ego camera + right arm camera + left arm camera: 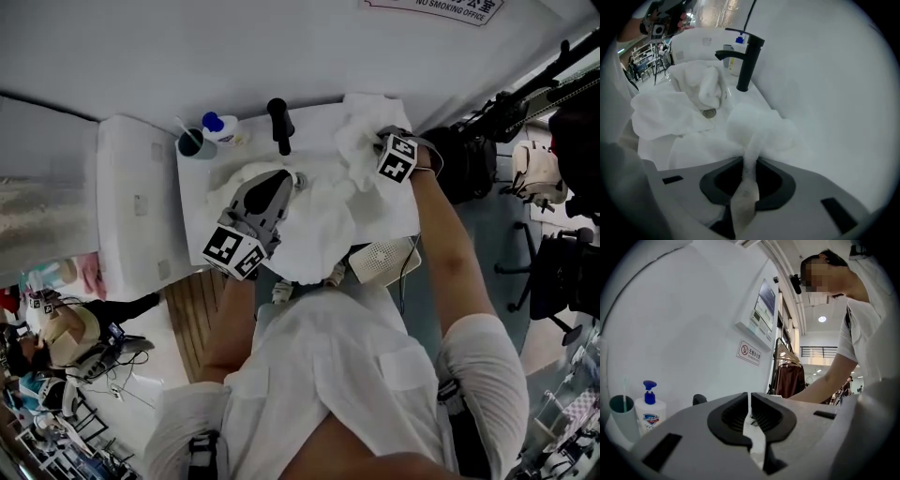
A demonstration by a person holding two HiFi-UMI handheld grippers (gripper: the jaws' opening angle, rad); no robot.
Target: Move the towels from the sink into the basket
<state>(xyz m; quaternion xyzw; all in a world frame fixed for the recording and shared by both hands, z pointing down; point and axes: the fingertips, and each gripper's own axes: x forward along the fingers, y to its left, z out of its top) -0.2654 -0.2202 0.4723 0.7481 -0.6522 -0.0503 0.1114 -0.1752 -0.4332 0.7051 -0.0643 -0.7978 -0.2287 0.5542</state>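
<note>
Several white towels (pixel 323 220) lie crumpled in and over the white sink (pixel 199 187). My right gripper (pixel 377 150) points steeply down at the sink's right end. It is shut on a towel (pixel 759 126) that bunches in front of the jaws, with a strip of it running back between them (pixel 750 164). My left gripper (pixel 287 180) hovers level over the towels in the basin. Its jaws (pixel 750 404) stand together with only a thin slit; white shows through it, and I cannot tell if cloth is pinched. A white perforated basket (pixel 384 261) sits below the sink's front edge.
A black faucet (pixel 279 125) (pixel 749 61) stands at the back of the sink. A soap pump bottle (pixel 217 127) (pixel 649 411) and a cup with a toothbrush (pixel 195 143) (pixel 622 416) sit at the back left. The metal drain plug (pixel 709 113) shows between towels. The wall is right behind.
</note>
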